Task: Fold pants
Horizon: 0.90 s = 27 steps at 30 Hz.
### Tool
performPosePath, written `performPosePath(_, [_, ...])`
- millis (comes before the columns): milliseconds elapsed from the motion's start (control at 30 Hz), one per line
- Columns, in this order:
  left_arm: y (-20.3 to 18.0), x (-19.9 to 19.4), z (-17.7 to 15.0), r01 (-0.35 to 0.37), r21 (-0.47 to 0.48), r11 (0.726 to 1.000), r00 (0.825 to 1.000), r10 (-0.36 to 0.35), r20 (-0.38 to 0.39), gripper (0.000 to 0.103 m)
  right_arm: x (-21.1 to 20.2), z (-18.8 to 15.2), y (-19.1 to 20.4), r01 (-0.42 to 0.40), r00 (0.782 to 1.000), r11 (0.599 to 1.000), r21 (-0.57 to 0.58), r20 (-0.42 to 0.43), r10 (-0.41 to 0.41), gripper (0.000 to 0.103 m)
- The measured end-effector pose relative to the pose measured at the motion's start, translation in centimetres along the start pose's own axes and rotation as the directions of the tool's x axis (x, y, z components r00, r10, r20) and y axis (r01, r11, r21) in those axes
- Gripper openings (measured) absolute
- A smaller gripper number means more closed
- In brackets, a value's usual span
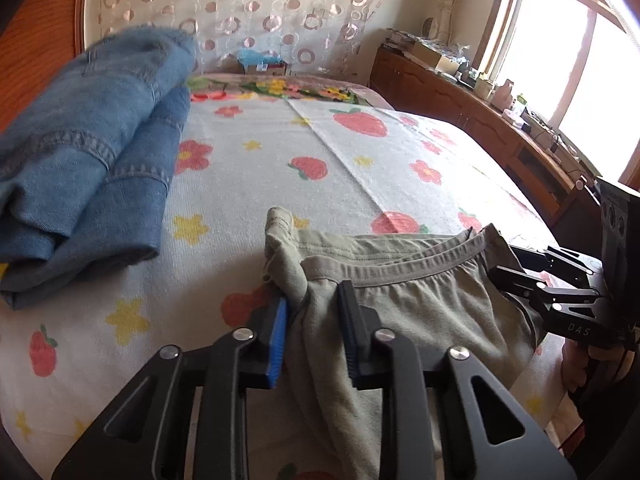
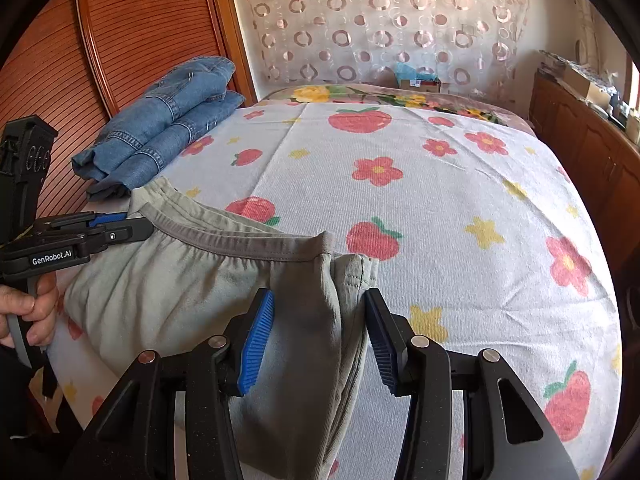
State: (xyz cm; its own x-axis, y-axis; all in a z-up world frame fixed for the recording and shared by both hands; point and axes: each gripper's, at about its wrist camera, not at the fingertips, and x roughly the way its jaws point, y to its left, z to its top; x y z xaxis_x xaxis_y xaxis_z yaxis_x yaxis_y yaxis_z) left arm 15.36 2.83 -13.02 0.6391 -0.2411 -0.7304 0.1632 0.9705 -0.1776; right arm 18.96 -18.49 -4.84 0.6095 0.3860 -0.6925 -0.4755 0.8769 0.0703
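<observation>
Near edge of bed [image 2: 460,208]: one pair of grey-green pants [image 1: 420,312], waistband up and facing far. The waistband, its long axis, runs left-right between the two grippers; the rest hangs toward the near edge.
Left gripper [image 1: 316,320] grasps the pants at the left waistband corner; bunched cloth is pinched between its pads.
Right gripper [image 2: 320,320] has the right waistband corner between its pads; the right pad touches cloth, the left looks just off it, so I can't tell if it's clenched.
One hand [image 2: 28,308] shows on the left gripper's handle.
Far left on the bed: one folded pile of blue jeans [image 2: 168,128], long axis near-far.
Bedspread prints: strawberries, flowers, stars.
</observation>
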Motion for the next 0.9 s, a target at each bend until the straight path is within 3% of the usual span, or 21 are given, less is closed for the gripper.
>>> performPosePath(533, [-2.9, -3.0, 0.8, -0.007, 0.087, 0.996, 0.996, -0.001, 0.093, 0.019, 0.3, 0.0, -0.5, -0.037, 0.999, 0.998, 0.053, 0.015, 0.036, 0.048])
performPosePath(733, [-3.0, -3.0, 0.5, -0.003, 0.088, 0.996, 0.996, -0.005, 0.093, 0.015, 0.3, -0.1, -0.8, -0.031, 0.999, 0.996, 0.078, 0.015, 0.03, 0.022])
performPosePath(900, [-3.0, -3.1, 0.4, -0.004, 0.087, 0.996, 0.996, -0.004, 0.094, 0.012, 0.4, -0.1, -0.4, -0.02, 1.0, 0.997, 0.068, 0.012, 0.019, 0.011])
